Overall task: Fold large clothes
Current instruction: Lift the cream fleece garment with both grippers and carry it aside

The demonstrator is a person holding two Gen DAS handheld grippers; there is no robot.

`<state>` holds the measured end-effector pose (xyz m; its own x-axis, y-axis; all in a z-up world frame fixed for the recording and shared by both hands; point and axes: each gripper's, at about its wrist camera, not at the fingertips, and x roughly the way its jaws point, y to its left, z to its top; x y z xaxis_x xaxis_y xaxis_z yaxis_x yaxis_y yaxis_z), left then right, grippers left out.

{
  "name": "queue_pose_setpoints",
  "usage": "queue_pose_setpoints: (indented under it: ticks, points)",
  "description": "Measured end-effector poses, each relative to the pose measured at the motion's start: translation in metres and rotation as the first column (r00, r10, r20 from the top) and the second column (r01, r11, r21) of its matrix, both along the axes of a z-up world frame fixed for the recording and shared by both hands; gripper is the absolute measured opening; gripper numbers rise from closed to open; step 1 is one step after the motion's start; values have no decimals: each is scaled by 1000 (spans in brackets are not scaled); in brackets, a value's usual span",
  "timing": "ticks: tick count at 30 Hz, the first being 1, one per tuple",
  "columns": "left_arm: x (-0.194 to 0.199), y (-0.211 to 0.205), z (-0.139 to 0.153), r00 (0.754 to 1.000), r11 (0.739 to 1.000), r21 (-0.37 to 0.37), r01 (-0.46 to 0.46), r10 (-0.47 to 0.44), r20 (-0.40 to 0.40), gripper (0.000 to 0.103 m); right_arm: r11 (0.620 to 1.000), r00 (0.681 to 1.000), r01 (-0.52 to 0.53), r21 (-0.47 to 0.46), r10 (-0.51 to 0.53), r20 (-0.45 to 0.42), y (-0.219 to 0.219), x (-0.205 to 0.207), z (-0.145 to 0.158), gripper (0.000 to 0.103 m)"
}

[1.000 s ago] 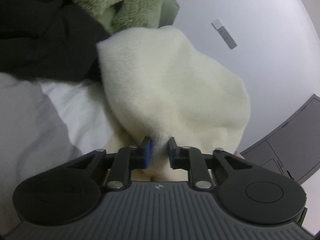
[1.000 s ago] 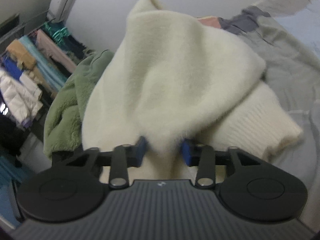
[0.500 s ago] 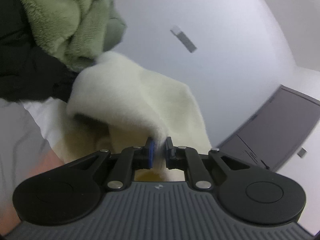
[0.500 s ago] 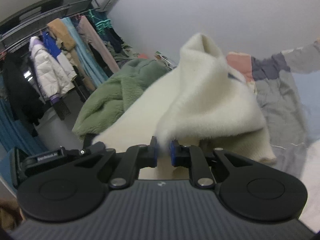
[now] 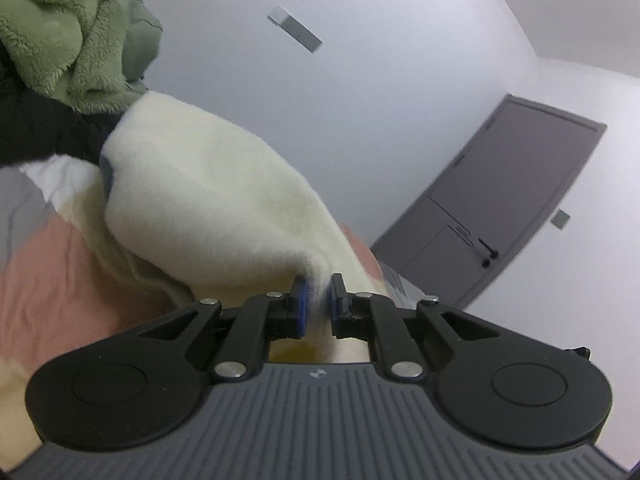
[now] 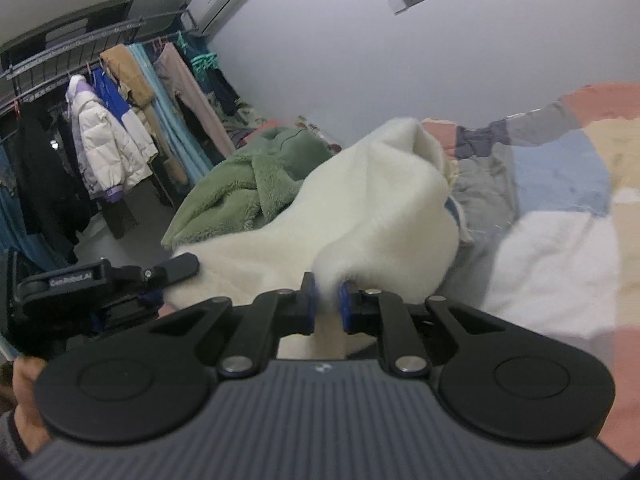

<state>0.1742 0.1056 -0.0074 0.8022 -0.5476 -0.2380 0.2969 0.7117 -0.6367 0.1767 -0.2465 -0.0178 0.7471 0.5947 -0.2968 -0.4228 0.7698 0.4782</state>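
The sweater (image 6: 372, 208) lies on the bed (image 6: 560, 272), fleece garment (image 6: 248, 184) behind-left, clothes rack (image 6: 100, 120) beyond.

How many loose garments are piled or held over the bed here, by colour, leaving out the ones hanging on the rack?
Cream: 1, the cream fleece garment, pinched by the left gripper and the right gripper.
Green: 1, the green fleece garment behind it.
Black: 1, the black garment under the green one.
Total: 3.

The right gripper (image 6: 327, 300) has closed (jaws earlier wider) on the lifted cream sweater (image 6: 360, 216).
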Motion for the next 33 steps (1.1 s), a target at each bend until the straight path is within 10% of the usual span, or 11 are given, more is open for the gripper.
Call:
queue_pose_setpoints:
  ticks: [19,23,25,30,33]
  points:
    - [-50,-59,-65,950,984,162,70,-16,-312,14,990,957,118,-72,-133,-260,-17,-64,-57,16]
    - [-40,-53,-76,931,992,114,60,-14,-365,39,991,946,131,-36,-136,-294,-22,-65,-62,17]
    - [-36,-50,-78,925,995,92,39,-1,-380,59,990,940,138,-12,-135,-313,-25,-63,-64,20]
    - [-34,-32,-81,914,999,-33,-33,17,-404,68,983,924,173,56,-142,-355,-35,-62,-68,64]
    - [-32,-20,-87,898,991,-94,-96,46,-437,69,974,916,191,119,-133,-379,-42,-60,-70,65]
